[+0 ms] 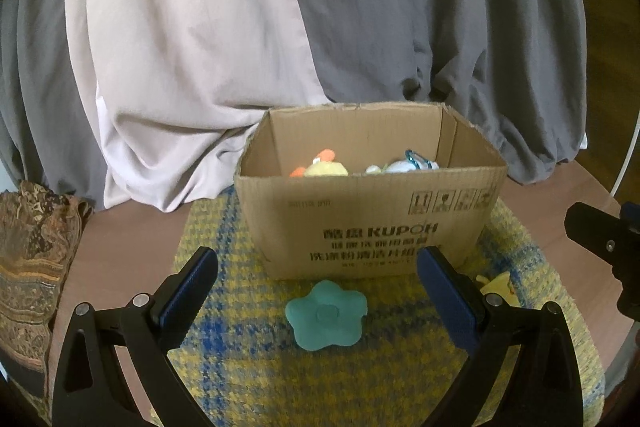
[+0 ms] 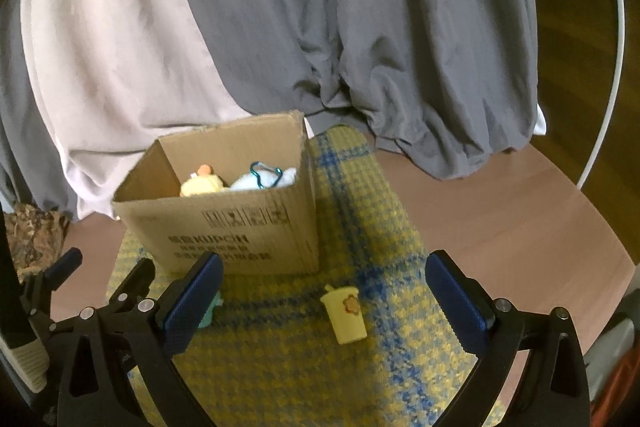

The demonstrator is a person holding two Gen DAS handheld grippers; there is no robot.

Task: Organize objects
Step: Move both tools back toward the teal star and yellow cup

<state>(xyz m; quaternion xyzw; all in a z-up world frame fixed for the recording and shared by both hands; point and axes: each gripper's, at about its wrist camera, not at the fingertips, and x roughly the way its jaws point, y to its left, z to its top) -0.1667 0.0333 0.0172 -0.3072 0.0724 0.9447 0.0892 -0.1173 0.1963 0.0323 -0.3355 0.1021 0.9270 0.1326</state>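
Note:
An open cardboard box [image 1: 368,223] [image 2: 224,227] stands on a yellow and blue checked mat [image 1: 248,359] [image 2: 360,211]. Inside lie a yellow plush toy [image 1: 325,169] [image 2: 202,183] and a pale blue plush with a teal clip [image 1: 408,165] [image 2: 264,177]. A teal flower-shaped toy [image 1: 326,313] [image 2: 210,309] lies on the mat in front of the box, between the fingers of my open left gripper [image 1: 318,271]. A small yellow toy cup [image 2: 347,313] [image 1: 498,287] lies on its side between the fingers of my open right gripper [image 2: 324,281]. Neither gripper holds anything.
Grey and pale pink cloth [image 1: 200,47] [image 2: 320,27] hangs behind the box. A patterned brown fabric [image 1: 32,259] [image 2: 32,231] lies at the left. The mat rests on a brown table [image 2: 520,219]. The other gripper's black frame [image 1: 600,251] [image 2: 80,291] shows at each view's edge.

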